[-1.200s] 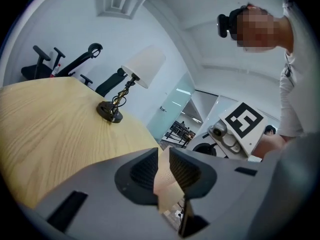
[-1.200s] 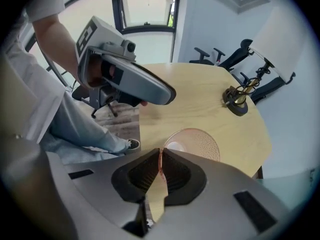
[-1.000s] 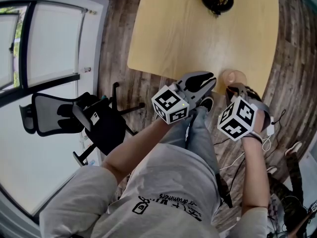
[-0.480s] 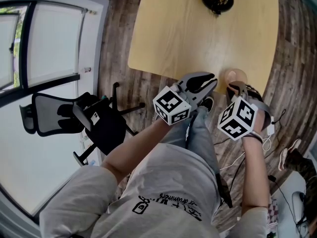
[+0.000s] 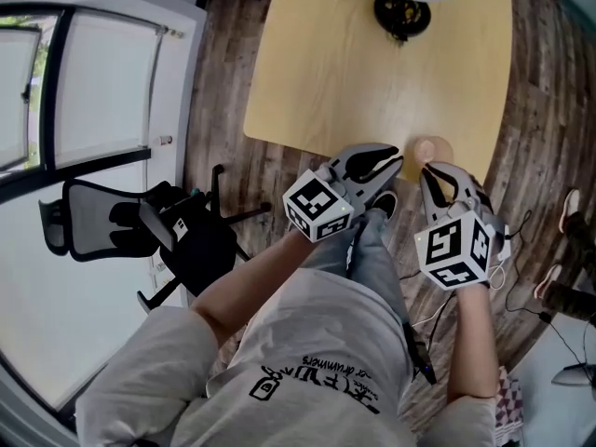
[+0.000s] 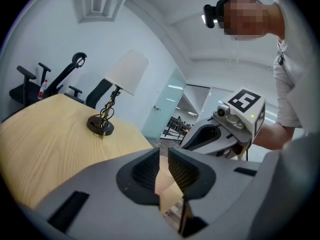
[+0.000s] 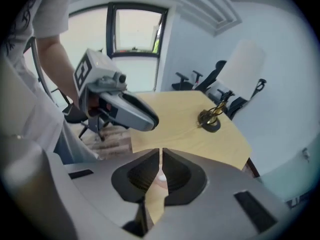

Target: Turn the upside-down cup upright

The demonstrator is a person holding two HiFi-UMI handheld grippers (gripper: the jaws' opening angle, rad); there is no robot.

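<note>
Cup [image 5: 433, 149] sits free on table [image 5: 354, 54] at near edge twd right corner, R gripper [image 7: 160, 154] jaws just opened a slit, nothing clamped, L gripper [image 6: 164, 152] slightly apart & empty; flip prob done, can't confirm rim-up.

Bright, even daylight from window [image 5: 93, 82]; faint shadows on tabletop [image 5: 354, 73]. Gripper views: heavy fisheye bending, black corners. Left tongs [image 6: 163, 154] soft close to lens.

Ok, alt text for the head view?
A person holds the left gripper and right gripper at a table's near edge, the cup just beyond the right one, whose jaws have just been opening with nothing between them. A lamp stands at the far edge.
</note>
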